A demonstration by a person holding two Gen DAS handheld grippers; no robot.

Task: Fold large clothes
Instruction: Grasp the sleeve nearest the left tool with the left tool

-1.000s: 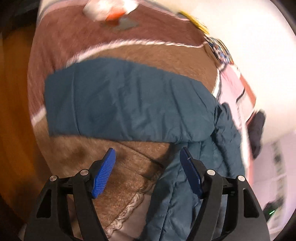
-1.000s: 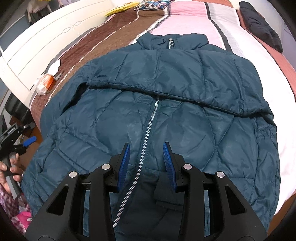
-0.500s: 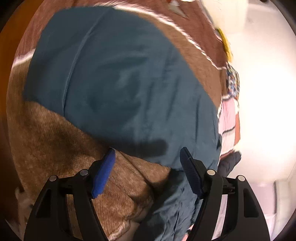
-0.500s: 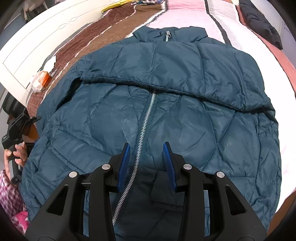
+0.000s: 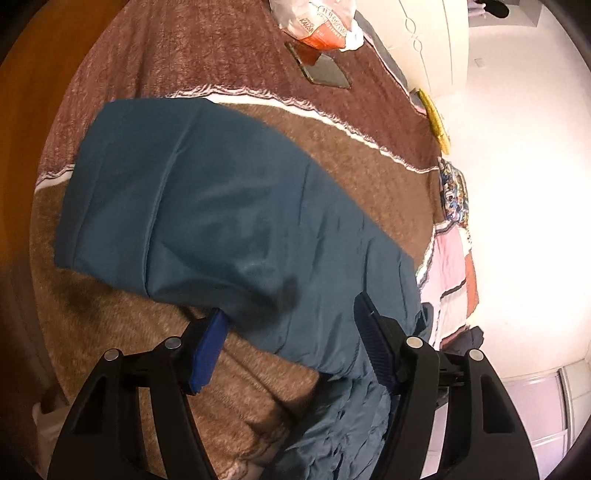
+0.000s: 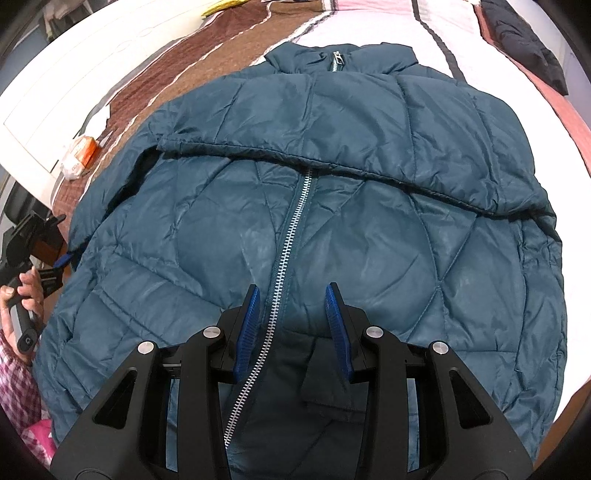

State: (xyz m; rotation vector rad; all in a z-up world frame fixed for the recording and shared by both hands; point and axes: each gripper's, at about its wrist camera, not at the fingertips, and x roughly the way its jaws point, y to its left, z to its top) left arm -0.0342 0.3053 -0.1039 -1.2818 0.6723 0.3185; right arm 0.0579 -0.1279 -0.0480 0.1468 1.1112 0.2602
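Jacket (image 6: 332, 177): teal quilted puffer, spread front-up across the bed, collar at the far end, hem nearest the right wrist camera.
Zipper (image 6: 291, 229): silver teeth down the middle of the jacket, done up to the collar; the lower end lies open near the hem.
Yoke flap: a folded layer lies across the chest, its edge running from one shoulder to the other.
Sleeve (image 5: 177, 206): flat on the brown blanket, stretched away from the jacket body, cuff at the far end.
Left gripper (image 5: 291, 332): at the sleeve's near edge. Its jaws stand wide and have just been closing a little. The sleeve lies between them; the left pad sits at the fabric's edge, the right pad over the cloth. No pinch is visible.
Right gripper (image 6: 291, 317): above the lower front of the jacket, astride the zipper. Its jaws are partly apart and grip nothing.
Hand (image 6: 22, 295): at the left edge of the right wrist view, wrapped round the left gripper's handle; a checked cuff shows below it.
Blanket (image 5: 369, 173): brown bands with white stripes; pink and white bands on the far side.
Packet (image 5: 317, 22): orange and white, on the blanket near the headboard.
Headboard (image 6: 74, 74): white, panelled.
Dark garment (image 6: 524, 40): on the bed's far corner, well apart from the jacket.
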